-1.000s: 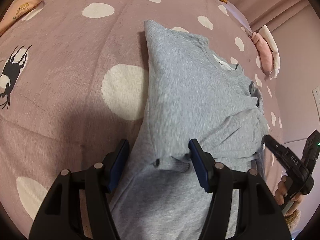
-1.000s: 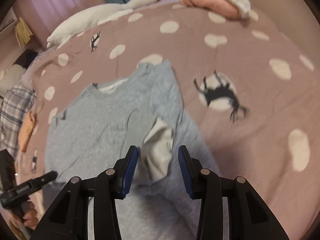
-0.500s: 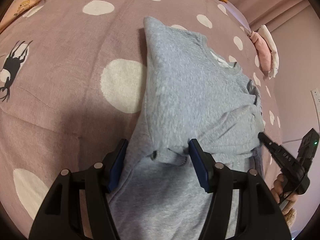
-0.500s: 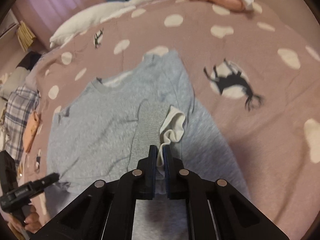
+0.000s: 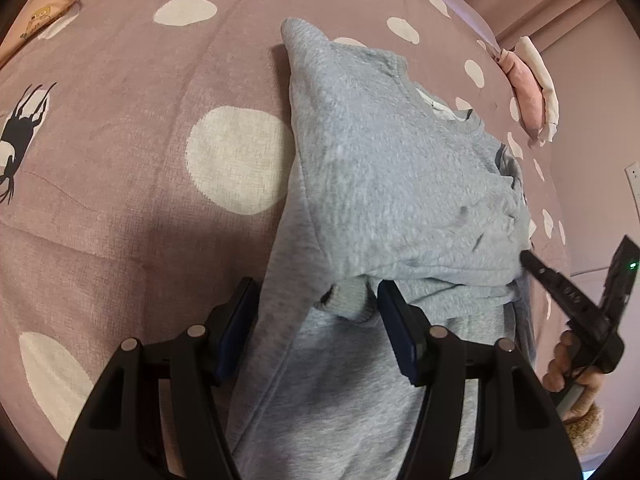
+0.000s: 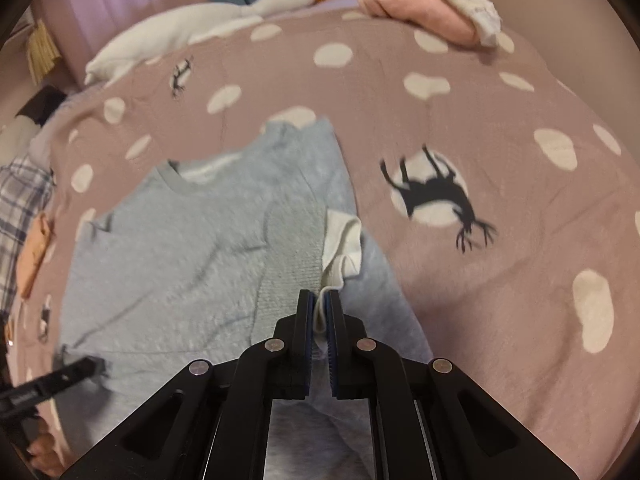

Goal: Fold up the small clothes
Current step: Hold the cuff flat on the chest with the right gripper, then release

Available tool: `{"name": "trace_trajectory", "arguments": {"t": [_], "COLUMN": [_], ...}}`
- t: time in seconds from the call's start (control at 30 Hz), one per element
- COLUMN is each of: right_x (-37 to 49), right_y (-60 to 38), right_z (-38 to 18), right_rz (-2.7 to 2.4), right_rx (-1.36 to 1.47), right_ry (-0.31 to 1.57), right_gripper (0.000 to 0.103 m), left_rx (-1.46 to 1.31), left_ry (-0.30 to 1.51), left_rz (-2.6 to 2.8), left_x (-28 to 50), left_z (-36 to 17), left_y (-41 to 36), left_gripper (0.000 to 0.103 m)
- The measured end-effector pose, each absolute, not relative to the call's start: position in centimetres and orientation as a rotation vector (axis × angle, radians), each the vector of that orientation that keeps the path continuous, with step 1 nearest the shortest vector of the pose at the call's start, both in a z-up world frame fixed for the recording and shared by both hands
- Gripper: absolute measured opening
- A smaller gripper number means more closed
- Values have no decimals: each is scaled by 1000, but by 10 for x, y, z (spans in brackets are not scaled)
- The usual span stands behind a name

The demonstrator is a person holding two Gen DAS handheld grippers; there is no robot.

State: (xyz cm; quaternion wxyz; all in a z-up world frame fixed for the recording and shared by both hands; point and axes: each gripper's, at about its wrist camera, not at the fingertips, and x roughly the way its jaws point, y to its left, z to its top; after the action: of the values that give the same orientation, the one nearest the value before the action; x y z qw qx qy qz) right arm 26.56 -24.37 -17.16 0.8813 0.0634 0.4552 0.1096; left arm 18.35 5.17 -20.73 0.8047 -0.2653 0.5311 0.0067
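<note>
A grey sweatshirt point(image 5: 392, 168) lies on the pink dotted bedspread point(image 5: 120, 200), its left sleeve folded across the chest. My left gripper point(image 5: 316, 316) is open low over the garment, with the folded sleeve's ribbed cuff point(image 5: 348, 296) between its fingers. My right gripper point(image 6: 320, 312) is shut on the other sleeve's cuff point(image 6: 340, 256), whose white lining shows, and holds it over the sweatshirt point(image 6: 180, 248). The right gripper also shows at the right edge of the left wrist view point(image 5: 528, 260).
A white goose plush point(image 6: 192, 28) lies at the bed's far edge. Folded pink and white clothes point(image 6: 432, 12) sit at the far right. A plaid garment point(image 6: 20, 208) and an orange one point(image 6: 36, 252) lie at the left. A wall point(image 5: 600, 120) rises beyond the bed.
My right gripper has closed on the white-lined cuff and lifted it over the sweatshirt. My left gripper stayed open and barely moved.
</note>
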Motion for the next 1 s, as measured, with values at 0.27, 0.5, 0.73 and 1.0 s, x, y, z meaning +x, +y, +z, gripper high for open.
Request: {"name": "trace_trajectory", "arguments": {"t": [0.27,0.5,0.73,1.0], "right_x": [269,270,269,259], "right_y": [-243,-244,-248,-250], "right_z": [-181,-185,-186,-180], "right_rz": [216,215,209,179], "right_rx": [118,135,146,123], "right_ry": [974,980,984,957], "right_gripper": [7,6,6,23], "left_rx": [-563,-570,-616,-631], "left_ry": [1139,1138,1141,1130], "left_rz": [17,10,-12,13], "left_x": [186,185,172,153], "left_z": [-208,-208,-206,-197], "left_y": [49,50,57,64], "left_gripper": [63,63,63,63]}}
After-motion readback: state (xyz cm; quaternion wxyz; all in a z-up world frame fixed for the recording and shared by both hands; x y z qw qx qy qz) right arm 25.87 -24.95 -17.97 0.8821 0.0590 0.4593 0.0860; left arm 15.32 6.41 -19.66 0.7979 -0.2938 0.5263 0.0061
